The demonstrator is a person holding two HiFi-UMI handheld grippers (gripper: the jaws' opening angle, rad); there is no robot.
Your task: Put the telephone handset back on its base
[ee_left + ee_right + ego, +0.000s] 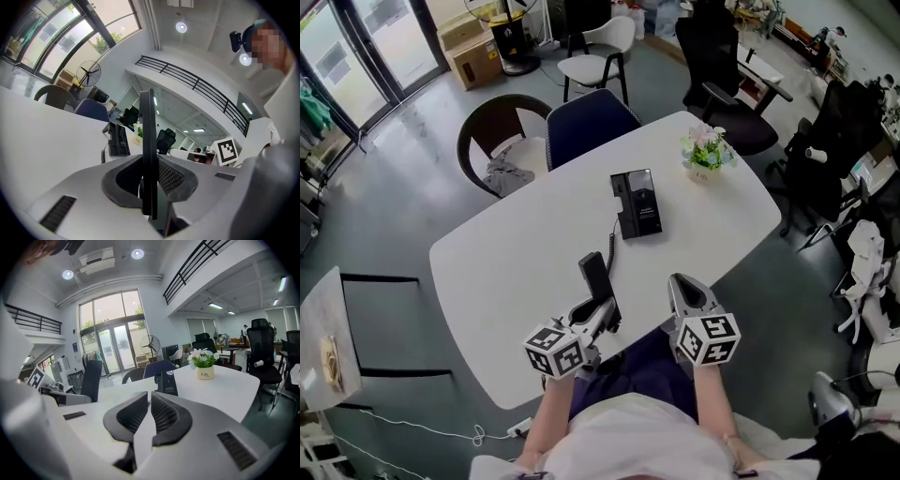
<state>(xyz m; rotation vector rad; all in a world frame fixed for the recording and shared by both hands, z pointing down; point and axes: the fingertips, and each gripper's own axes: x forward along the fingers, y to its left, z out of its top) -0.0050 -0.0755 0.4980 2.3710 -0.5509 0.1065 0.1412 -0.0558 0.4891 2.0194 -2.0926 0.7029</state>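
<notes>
Over white counter (516, 262): left gripper (602, 317) fingers clamp slim black plastic handset (596, 277) low; stiff, light, probably slick. Right gripper (682, 284) fingers sit together, empty.

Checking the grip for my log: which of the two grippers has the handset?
The left gripper, jaws clamped on the black handset standing upright between them; the right gripper's jaws are together with nothing in them.

Office with black swivel chairs (712, 56)
</notes>
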